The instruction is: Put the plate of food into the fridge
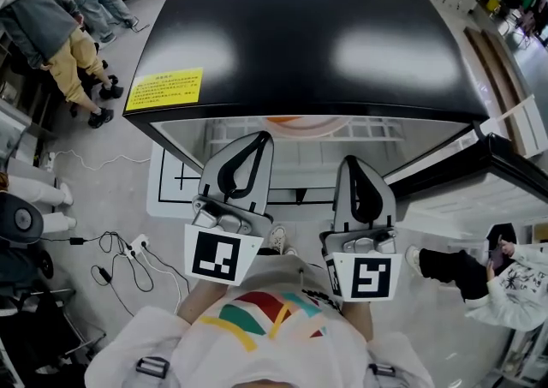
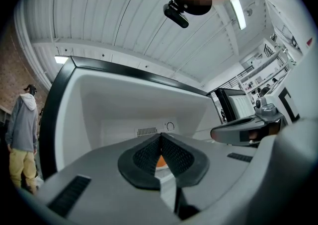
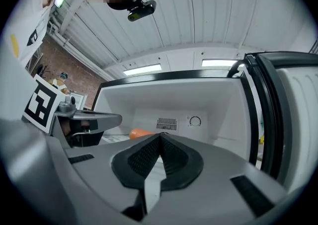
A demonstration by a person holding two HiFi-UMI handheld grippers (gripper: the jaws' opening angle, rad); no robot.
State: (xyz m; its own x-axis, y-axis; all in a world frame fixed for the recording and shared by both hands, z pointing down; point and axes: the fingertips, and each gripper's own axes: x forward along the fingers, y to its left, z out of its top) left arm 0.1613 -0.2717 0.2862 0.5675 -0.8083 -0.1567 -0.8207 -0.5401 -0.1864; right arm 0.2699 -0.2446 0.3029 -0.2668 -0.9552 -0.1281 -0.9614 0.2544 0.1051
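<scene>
Hovering at fridge | left tool, right tool pressed together, empty | yellow label unreadable

Right gripper closed, fridge open, orange food

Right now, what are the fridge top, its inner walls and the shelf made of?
Fridge top: glossy black, painted metal or glass by the look; soft bright reflections lie across it. Inner walls: smooth matte white, likely moulded plastic, with rounded corners. Shelf: white grid, probably coated wire.
</scene>
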